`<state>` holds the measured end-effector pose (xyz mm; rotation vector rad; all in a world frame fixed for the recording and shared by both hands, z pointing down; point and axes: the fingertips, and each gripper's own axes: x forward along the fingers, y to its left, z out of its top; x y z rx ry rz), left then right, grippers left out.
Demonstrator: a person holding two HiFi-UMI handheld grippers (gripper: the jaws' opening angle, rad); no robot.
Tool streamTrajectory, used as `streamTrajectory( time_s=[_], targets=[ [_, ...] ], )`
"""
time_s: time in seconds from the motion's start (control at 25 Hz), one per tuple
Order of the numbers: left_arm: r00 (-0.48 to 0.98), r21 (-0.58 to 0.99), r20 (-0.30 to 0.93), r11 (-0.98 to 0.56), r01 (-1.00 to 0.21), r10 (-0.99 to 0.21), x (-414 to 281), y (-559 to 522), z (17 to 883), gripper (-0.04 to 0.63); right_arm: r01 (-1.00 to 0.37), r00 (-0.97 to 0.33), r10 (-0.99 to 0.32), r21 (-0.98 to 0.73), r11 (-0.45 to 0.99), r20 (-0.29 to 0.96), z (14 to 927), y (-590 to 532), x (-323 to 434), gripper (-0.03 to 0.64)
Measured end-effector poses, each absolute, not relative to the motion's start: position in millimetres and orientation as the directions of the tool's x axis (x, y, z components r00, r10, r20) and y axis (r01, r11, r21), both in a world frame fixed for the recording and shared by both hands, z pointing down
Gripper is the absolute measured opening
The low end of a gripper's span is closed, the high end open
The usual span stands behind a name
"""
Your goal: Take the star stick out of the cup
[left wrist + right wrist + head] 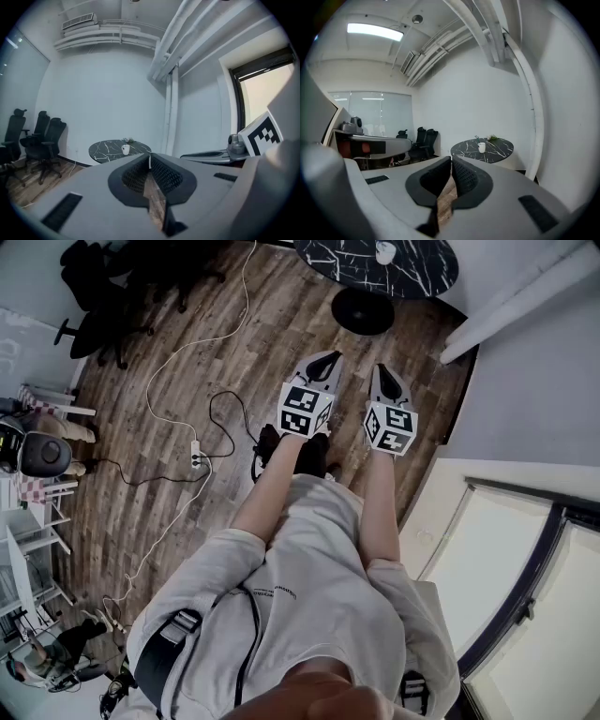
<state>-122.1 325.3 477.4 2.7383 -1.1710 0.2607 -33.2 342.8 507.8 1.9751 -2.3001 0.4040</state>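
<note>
Both sets of fingers are pinched together on nothing, left gripper [326, 360] and right gripper [385, 373] alike. The white cup [385, 252] sits well off on the black marbled bench [422, 277], and I can't spot the star stick from here. I'd walk in close, then open one gripper above the rim.

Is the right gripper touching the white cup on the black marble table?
Apart. The head view shows the right gripper over the wooden floor, with the white cup on the black marble table well ahead of it.
</note>
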Motion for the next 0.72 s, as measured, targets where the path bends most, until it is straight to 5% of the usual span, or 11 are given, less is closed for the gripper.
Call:
streamTrajectory(
  time_s=[0.72],
  targets=[
    [0.659,0.094,0.248,-0.66,-0.746,-0.71,-116.9,279.1,496.3,0.028,-0.969,-0.173,-0.949,-0.217,0.116,0.264,532.9,308.4,-12.3,0.041]
  ],
)
